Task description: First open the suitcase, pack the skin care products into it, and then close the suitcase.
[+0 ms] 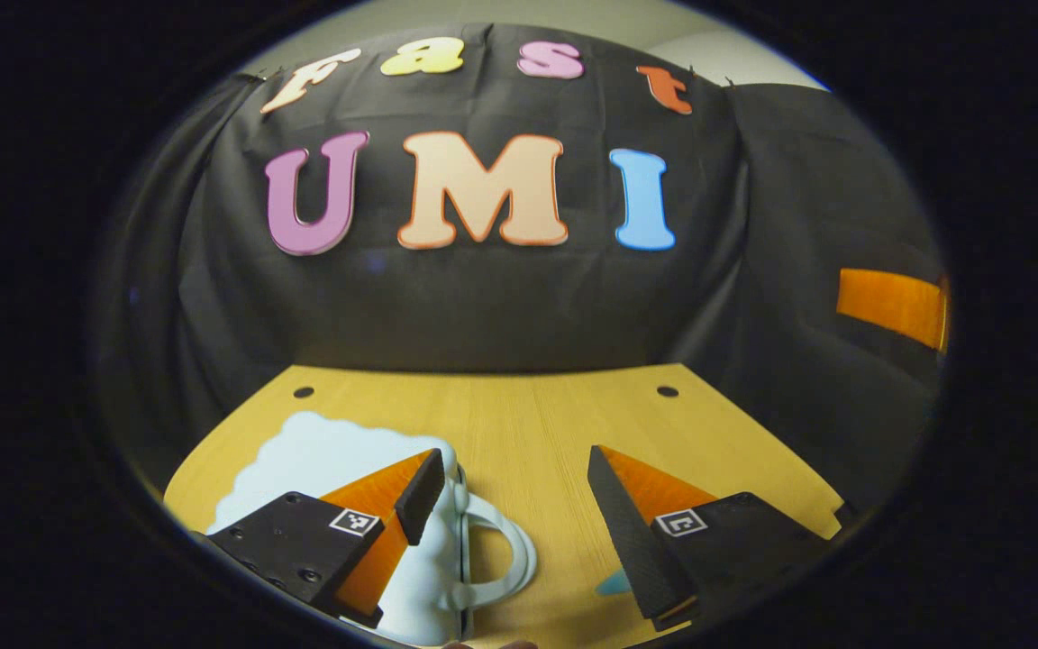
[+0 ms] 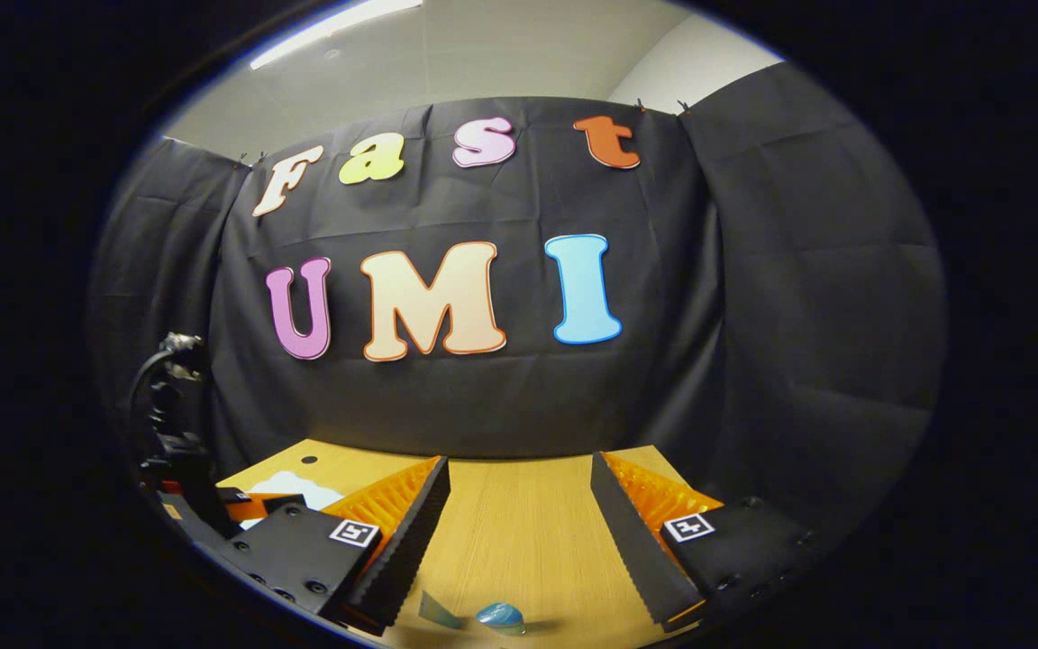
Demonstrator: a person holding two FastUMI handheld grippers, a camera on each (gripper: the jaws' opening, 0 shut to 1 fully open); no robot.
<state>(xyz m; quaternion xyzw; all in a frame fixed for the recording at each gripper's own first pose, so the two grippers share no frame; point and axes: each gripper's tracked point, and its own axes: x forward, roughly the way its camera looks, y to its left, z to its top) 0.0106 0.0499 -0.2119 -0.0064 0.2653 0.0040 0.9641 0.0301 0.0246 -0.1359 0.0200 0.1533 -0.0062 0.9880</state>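
A white suitcase [image 1: 321,460] with a scalloped, cloud-like outline lies flat on the wooden table [image 1: 528,415], its loop handle [image 1: 510,550] pointing toward the table's middle. My left gripper [image 1: 514,455] is open above the table, and its left finger [image 1: 420,496] hangs over the suitcase's handle end. A small teal item [image 1: 614,584] peeks out beside its right finger. My right gripper [image 2: 519,460] is open over bare wood, and a small blue-teal skin care item [image 2: 499,617] lies low between its fingers. The suitcase [image 2: 289,487] shows at that view's left.
Black cloth walls close the table at the back and both sides. Two small holes [image 1: 668,391] mark the table's far edge. An orange strip [image 1: 888,306] shows at the right of the left gripper view. The other gripper with a black cable [image 2: 168,424] stands at the left of the right gripper view.
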